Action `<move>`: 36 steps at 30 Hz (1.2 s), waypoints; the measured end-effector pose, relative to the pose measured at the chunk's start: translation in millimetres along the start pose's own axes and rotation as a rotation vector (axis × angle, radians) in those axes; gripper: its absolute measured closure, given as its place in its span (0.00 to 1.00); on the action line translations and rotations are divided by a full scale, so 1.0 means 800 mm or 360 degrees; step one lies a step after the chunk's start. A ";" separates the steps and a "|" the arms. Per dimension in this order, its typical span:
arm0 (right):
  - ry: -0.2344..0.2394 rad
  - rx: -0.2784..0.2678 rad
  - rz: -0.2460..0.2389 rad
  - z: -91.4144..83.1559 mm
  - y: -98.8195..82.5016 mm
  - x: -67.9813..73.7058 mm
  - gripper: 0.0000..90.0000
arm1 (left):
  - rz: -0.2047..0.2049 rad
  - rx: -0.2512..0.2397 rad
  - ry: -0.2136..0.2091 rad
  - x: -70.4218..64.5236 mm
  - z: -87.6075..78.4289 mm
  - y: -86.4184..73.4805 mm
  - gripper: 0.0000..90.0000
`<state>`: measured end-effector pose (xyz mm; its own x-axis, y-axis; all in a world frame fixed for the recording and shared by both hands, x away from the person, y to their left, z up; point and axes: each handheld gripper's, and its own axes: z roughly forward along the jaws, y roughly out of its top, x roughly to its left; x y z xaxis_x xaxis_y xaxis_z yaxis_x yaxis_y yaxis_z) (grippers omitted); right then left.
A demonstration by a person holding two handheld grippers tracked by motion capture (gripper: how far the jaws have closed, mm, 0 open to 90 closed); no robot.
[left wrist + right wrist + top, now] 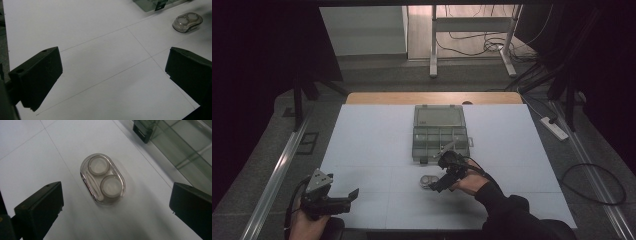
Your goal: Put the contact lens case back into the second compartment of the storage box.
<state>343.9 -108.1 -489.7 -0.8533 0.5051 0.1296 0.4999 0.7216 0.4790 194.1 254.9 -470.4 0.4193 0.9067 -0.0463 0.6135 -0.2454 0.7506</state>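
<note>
Contact-lens case (102, 179) lies flat, long axis diagonal, between right gripper's (116, 205) spread jaws.

No text, label, brand, number or sign could be read anywhere. The clear case (103, 179) at the centre of the right gripper view bore no print, and the lid of the compartment box (439, 116) in the upper middle of the high view showed only a dark smudge, too small to make out.
</note>
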 end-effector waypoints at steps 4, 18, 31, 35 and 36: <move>-0.0003 0.0022 -0.0026 0.007 0.005 0.003 0.00 | -0.0001 -0.0002 -0.0004 0.000 0.000 0.000 0.01; -0.0025 0.0157 -0.0146 0.043 0.016 0.012 0.00 | 0.0007 -0.0004 -0.0010 0.000 0.000 0.000 0.01; -0.0120 0.0149 -0.0318 0.050 0.013 0.015 0.12 | 0.0047 -0.0003 -0.0006 -0.003 0.000 0.000 0.01; -0.0076 0.0121 -0.0379 0.045 0.013 0.016 0.27 | 0.0048 -0.0003 -0.0008 -0.003 0.000 0.000 0.01; -0.0057 0.0115 -0.0406 0.043 0.013 0.016 0.39 | 0.0048 -0.0003 -0.0008 -0.003 0.000 0.000 0.01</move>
<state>343.5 -78.4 -512.8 -0.9479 0.3179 -0.0191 0.2795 0.8591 0.4288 193.0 252.7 -470.3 0.4409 0.8972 -0.0269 0.5993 -0.2719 0.7529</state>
